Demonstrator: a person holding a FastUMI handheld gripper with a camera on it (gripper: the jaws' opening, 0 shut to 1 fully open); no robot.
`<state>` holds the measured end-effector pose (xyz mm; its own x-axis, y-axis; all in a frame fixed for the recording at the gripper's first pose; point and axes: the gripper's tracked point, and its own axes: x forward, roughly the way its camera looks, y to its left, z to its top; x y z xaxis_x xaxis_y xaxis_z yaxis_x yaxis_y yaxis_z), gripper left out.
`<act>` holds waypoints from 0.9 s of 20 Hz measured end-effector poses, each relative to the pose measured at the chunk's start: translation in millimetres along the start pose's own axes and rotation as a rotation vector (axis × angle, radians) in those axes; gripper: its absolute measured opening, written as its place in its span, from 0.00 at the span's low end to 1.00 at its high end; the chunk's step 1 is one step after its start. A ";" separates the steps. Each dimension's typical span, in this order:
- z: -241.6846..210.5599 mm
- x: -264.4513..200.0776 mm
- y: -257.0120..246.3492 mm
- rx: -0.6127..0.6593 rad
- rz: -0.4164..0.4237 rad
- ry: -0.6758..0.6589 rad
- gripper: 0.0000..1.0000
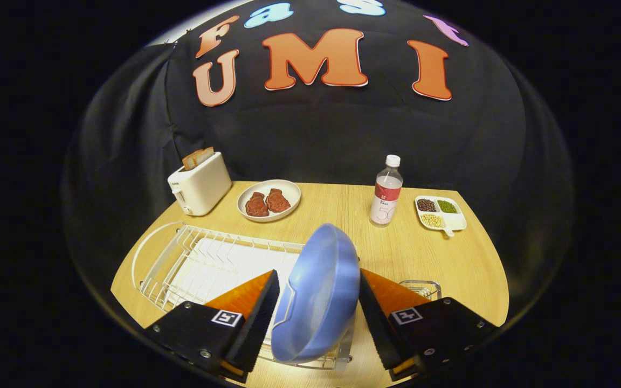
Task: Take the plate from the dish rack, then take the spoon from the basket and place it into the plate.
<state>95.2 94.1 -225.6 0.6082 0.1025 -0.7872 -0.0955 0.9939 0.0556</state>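
A blue plate point(318, 293) stands on edge, tilted, between my two fingers at the right end of the white wire dish rack point(181, 258). My gripper point(318, 318) is shut on the plate: the left finger point(259, 312) meets its lower rim and the right finger point(375, 312) presses its back. The plate's bottom edge hangs over the rack's last wires; whether it still rests on them I cannot tell. A small wire basket point(422, 289) peeks out just beyond the right finger, its contents hidden.
On the wooden table point(450, 264) beyond the rack stand a white toaster point(200, 186) with toast, a white plate with two pieces of meat point(268, 200), a water bottle point(386, 191) and a divided dish of beans point(441, 212).
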 end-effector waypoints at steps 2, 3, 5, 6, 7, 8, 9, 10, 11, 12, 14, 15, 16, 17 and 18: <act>-4.9 6.4 3.4 -0.026 -0.020 0.021 0.72; -9.4 9.8 4.4 -0.040 -0.034 0.039 0.66; -26.5 14.1 6.8 -0.043 -0.063 0.112 0.49; -31.3 12.7 8.0 -0.039 -0.070 0.133 0.49; -29.8 14.2 8.4 -0.038 -0.078 0.127 0.48; -28.4 14.6 7.6 -0.039 -0.087 0.127 0.47; -30.4 14.0 7.0 -0.048 -0.105 0.131 0.46; -32.1 12.5 5.3 -0.060 -0.119 0.137 0.46; -30.7 12.9 6.6 -0.067 -0.128 0.133 0.44; -29.1 11.7 6.1 -0.066 -0.132 0.135 0.43; -18.5 8.1 5.9 -0.023 -0.146 0.117 0.41; -11.5 8.1 3.6 0.007 -0.163 0.103 0.39; -4.0 7.0 0.0 0.024 -0.186 0.089 0.36; 3.1 5.4 -6.7 0.020 -0.216 0.068 0.33; 9.8 4.8 -12.5 0.008 -0.245 0.049 0.32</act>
<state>107.1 82.6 -224.0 0.5731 -0.1436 -0.8068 0.0567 0.9891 -0.1358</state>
